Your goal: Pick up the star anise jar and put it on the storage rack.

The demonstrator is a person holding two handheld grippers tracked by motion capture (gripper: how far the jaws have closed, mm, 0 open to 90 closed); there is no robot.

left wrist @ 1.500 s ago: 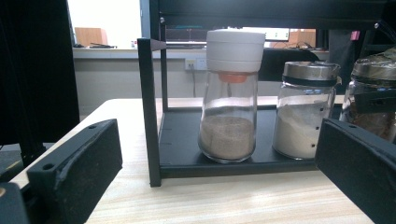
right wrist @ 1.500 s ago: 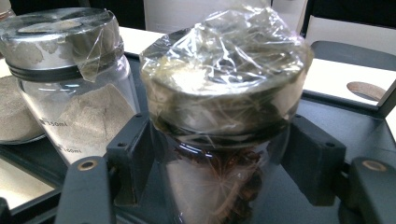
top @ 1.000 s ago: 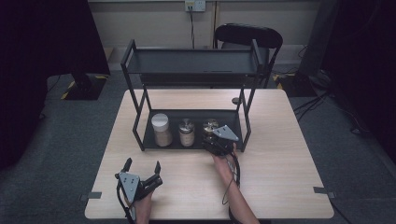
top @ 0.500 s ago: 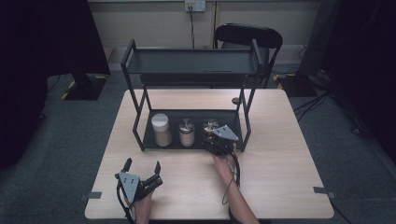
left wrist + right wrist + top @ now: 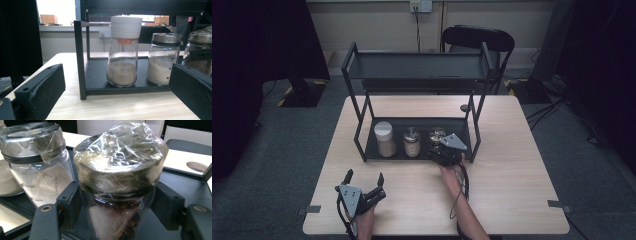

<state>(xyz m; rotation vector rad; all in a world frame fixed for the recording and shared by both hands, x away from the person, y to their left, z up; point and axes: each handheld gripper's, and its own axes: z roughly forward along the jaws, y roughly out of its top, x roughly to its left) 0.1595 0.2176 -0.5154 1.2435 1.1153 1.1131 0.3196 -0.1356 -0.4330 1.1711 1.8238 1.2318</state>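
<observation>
- Table (image 5: 512,200): pale wood worktop that carries all the rest. A chair (image 5: 477,37) stands beyond its far edge.
- Rack (image 5: 417,72): black, two tiers, set at the middle of the worktop toward the far edge. Top tier bare; bottom tier holds three jars in a row.
- Tall jar (image 5: 123,52): white cap, tan powder, at the left end of the bottom tier, beside the rack's front left post.
- Middle jar (image 5: 162,58): metal lid, pale powder, just beside the tall jar.
- Wrapped jar (image 5: 120,177): metal lid under cling film, dark spice inside, at the right end of the bottom tier; its base appears to rest on the shelf.
- Right gripper (image 5: 447,155): reaches in over the rack's front edge, forearm running from the near edge of the worktop. Its jaws sit against the two sides of the wrapped jar just below the lid, closed on it.
- Left gripper (image 5: 362,192): rests near the front left corner of the worktop, well apart from the rack, aimed at the tall jar. Jaws spread wide, nothing between them.
- Progress, as judged: the grasp looks made; lifting the wrapped jar off the tier and carrying it out is left. The other two jars stand untouched.
</observation>
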